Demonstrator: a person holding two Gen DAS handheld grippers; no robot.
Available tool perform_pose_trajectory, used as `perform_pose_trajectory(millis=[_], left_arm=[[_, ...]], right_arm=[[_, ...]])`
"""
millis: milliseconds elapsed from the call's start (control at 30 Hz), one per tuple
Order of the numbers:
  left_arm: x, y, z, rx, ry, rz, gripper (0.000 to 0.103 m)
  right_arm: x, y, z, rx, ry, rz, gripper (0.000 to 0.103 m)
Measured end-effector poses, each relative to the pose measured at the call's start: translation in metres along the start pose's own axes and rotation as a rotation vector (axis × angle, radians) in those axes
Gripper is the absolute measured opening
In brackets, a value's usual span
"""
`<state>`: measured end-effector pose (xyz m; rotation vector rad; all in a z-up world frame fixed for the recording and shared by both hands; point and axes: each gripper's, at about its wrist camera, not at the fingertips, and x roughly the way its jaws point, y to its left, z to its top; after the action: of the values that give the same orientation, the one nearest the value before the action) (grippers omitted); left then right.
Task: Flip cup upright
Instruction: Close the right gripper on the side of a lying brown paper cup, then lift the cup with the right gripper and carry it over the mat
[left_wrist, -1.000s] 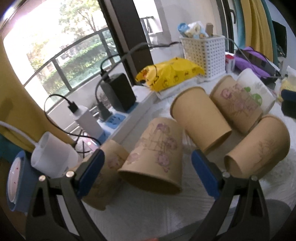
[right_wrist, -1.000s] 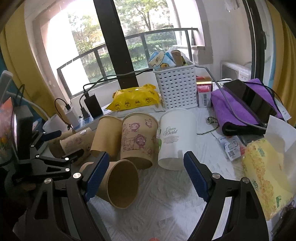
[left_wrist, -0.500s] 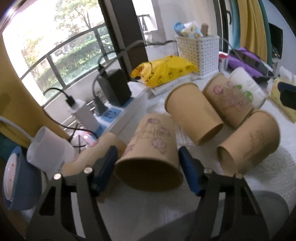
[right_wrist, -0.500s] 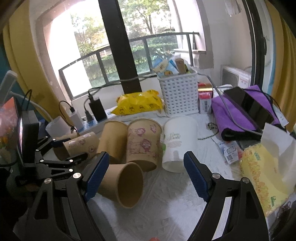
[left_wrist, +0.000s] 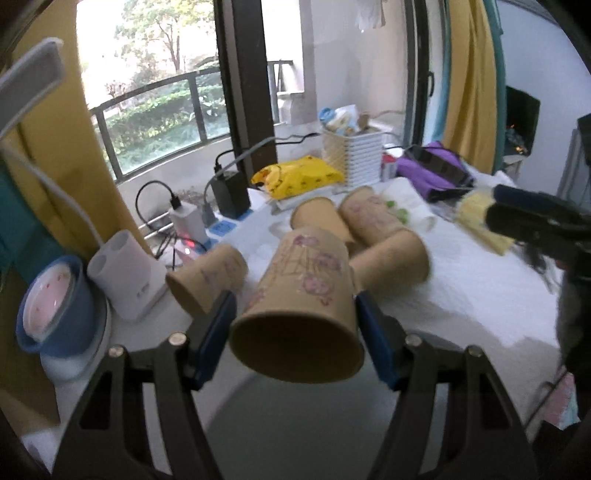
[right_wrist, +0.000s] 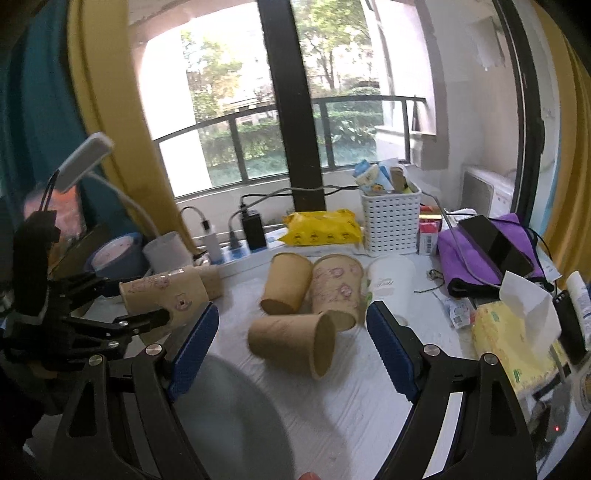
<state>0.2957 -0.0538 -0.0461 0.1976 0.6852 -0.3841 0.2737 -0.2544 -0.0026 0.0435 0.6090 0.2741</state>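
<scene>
My left gripper (left_wrist: 295, 325) is shut on a tan printed paper cup (left_wrist: 301, 295). It holds the cup on its side above the table, mouth toward the camera. The right wrist view shows the same cup (right_wrist: 166, 295) in the left gripper (right_wrist: 147, 301) at the left. Several other paper cups lie on the white cloth: a plain tan one on its side (right_wrist: 291, 343), two upside-down tan ones (right_wrist: 286, 282) (right_wrist: 336, 291) and a white one (right_wrist: 388, 284). My right gripper (right_wrist: 291, 347) is open and empty, above the near part of the table.
A white basket (right_wrist: 391, 225), a yellow packet (right_wrist: 321, 227), a power strip with chargers (right_wrist: 243, 240) and a purple cloth with a tablet (right_wrist: 491, 247) line the back. A yellow tissue pack (right_wrist: 513, 343) lies right. A blue bowl (left_wrist: 55, 306) sits left.
My left gripper closed on the printed cup, lifted it off the table and pulled it back. The right gripper rose and drew back, staying open.
</scene>
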Motion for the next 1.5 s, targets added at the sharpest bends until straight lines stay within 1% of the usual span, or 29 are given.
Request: perform_pose_trajectory(millis=[100, 133, 267, 367, 500, 600, 700, 833, 900, 967, 1000, 1067, 1133, 1200, 1300, 1367, 1433, 1500], left_arm=[[-0.026, -0.016, -0.020, 0.027, -0.007, 0.011, 0.068], [-0.035, -0.022, -0.030, 0.018, -0.002, -0.007, 0.068], [-0.052, -0.041, -0.059, 0.014, 0.015, -0.047, 0.068], [-0.059, -0.050, -0.075, 0.004, 0.027, -0.078, 0.068], [-0.064, -0.063, -0.096, 0.004, 0.047, -0.144, 0.068], [-0.058, -0.071, -0.109, 0.011, 0.086, -0.186, 0.068], [-0.052, -0.072, -0.115, -0.001, 0.110, -0.210, 0.068], [-0.049, -0.069, -0.116, -0.023, 0.116, -0.229, 0.069], [-0.046, -0.067, -0.117, -0.030, 0.123, -0.226, 0.072], [-0.046, -0.063, -0.119, -0.059, 0.124, -0.252, 0.073], [-0.046, -0.062, -0.120, -0.063, 0.124, -0.260, 0.076], [-0.050, -0.060, -0.121, -0.078, 0.118, -0.271, 0.079], [-0.055, -0.057, -0.123, -0.097, 0.119, -0.283, 0.079], [-0.063, -0.052, -0.124, -0.121, 0.114, -0.273, 0.079], [-0.079, -0.044, -0.128, -0.157, 0.091, -0.260, 0.079], [-0.092, -0.037, -0.134, -0.188, 0.073, -0.237, 0.079], [-0.102, -0.029, -0.143, -0.220, 0.065, -0.199, 0.079], [-0.111, -0.018, -0.155, -0.271, 0.059, -0.159, 0.079]], right_arm=[[-0.016, 0.008, -0.010, -0.012, 0.009, 0.009, 0.085], [-0.022, 0.011, -0.015, -0.018, 0.013, 0.008, 0.085], [-0.044, 0.019, -0.034, -0.024, 0.029, 0.008, 0.085], [-0.057, 0.024, -0.050, -0.025, 0.043, 0.006, 0.085], [-0.070, 0.026, -0.072, -0.011, 0.062, 0.007, 0.085], [-0.072, 0.025, -0.086, 0.005, 0.085, 0.000, 0.085], [-0.069, 0.025, -0.096, 0.001, 0.110, -0.005, 0.085], [-0.062, 0.029, -0.101, -0.018, 0.143, 0.019, 0.085], [-0.059, 0.032, -0.100, -0.045, 0.151, 0.029, 0.085], [-0.058, 0.037, -0.098, -0.076, 0.155, 0.043, 0.085], [-0.057, 0.038, -0.097, -0.086, 0.158, 0.051, 0.085], [-0.054, 0.042, -0.094, -0.113, 0.170, 0.085, 0.085], [-0.053, 0.048, -0.092, -0.155, 0.182, 0.110, 0.085], [-0.051, 0.054, -0.089, -0.214, 0.195, 0.128, 0.085], [-0.048, 0.070, -0.087, -0.344, 0.227, 0.176, 0.085], [-0.045, 0.084, -0.088, -0.453, 0.258, 0.217, 0.085], [-0.039, 0.099, -0.090, -0.563, 0.295, 0.254, 0.085], [-0.035, 0.113, -0.093, -0.656, 0.318, 0.272, 0.085]])
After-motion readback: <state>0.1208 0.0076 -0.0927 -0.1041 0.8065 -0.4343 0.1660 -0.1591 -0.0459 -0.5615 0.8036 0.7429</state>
